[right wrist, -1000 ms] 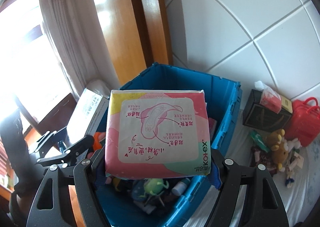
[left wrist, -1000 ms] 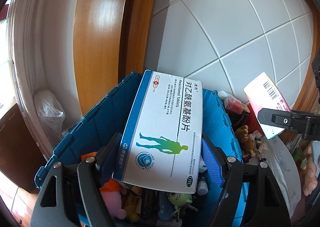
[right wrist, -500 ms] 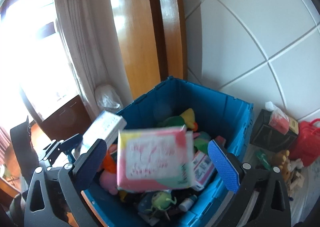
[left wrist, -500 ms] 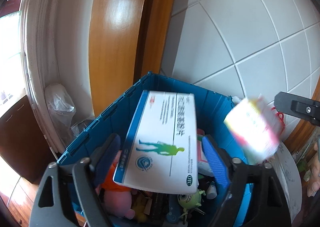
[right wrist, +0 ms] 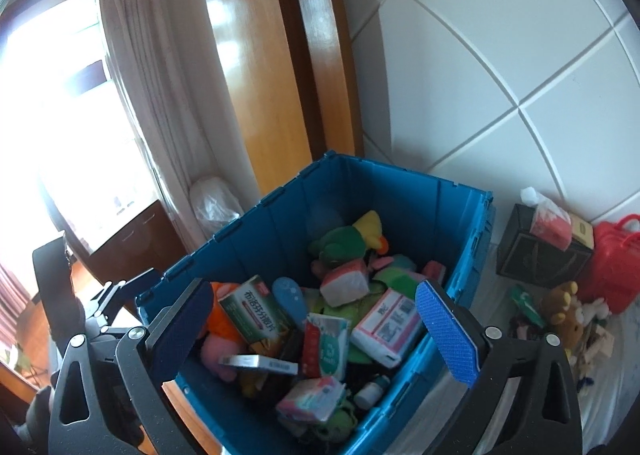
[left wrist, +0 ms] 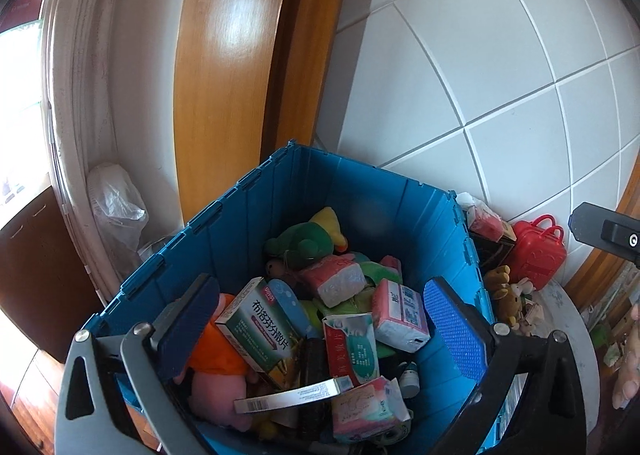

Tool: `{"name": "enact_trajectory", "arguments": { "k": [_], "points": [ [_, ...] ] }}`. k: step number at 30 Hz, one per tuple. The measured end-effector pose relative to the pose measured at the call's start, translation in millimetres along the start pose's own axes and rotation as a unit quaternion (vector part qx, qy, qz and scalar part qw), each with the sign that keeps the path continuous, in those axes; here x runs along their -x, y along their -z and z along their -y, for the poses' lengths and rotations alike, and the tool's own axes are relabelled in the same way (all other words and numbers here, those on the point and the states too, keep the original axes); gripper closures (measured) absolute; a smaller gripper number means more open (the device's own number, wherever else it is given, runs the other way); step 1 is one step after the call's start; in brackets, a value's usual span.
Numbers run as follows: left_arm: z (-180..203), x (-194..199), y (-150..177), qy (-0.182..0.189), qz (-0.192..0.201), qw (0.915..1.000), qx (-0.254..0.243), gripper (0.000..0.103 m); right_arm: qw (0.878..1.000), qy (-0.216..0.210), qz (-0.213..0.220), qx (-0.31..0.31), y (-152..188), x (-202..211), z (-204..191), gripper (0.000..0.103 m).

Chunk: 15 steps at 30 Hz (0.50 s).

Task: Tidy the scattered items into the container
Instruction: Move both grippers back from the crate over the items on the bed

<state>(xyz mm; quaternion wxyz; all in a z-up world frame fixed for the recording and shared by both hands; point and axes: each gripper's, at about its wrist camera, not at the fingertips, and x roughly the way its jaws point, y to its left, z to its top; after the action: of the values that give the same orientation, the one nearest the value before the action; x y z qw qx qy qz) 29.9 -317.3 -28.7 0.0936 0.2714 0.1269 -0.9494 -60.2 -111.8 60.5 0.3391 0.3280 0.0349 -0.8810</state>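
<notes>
- Our left tongs [left wrist: 320,319] and right tongs [right wrist: 316,327] gape wide, empty, blue dimpled pads.
- Below them, the ribbed blue plastic crate [left wrist: 360,191] holds a flat white box [left wrist: 292,399], a soft pink pack [left wrist: 360,411], plush toys.
- Beyond, glossy white tiles [left wrist: 480,55].

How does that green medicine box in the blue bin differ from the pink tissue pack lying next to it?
The green medicine box is stiff card with sharp edges, green and white with large dark lettering; the pink tissue pack is soft plastic wrap, pink and white, with rounded, puffy corners. The box sits toward the bin's left side, the pack toward its right. Both lie tilted atop the pile inside the blue bin, touched by neither gripper.
</notes>
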Motion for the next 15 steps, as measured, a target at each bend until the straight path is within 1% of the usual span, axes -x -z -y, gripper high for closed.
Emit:
{"name": "enact_trajectory", "arguments": {
  "k": [10, 15],
  "points": [
    [52, 11, 6, 0.004, 0.000, 0.9996, -0.029, 0.000, 1.000, 0.005, 0.010, -0.018, 17, 34, 37, 0.001],
    [84, 16, 11, -0.003, -0.003, 0.9988, -0.048, 0.000, 1.000, 0.008, 0.013, -0.027, 26, 53, 62, 0.001]
  ]
}}
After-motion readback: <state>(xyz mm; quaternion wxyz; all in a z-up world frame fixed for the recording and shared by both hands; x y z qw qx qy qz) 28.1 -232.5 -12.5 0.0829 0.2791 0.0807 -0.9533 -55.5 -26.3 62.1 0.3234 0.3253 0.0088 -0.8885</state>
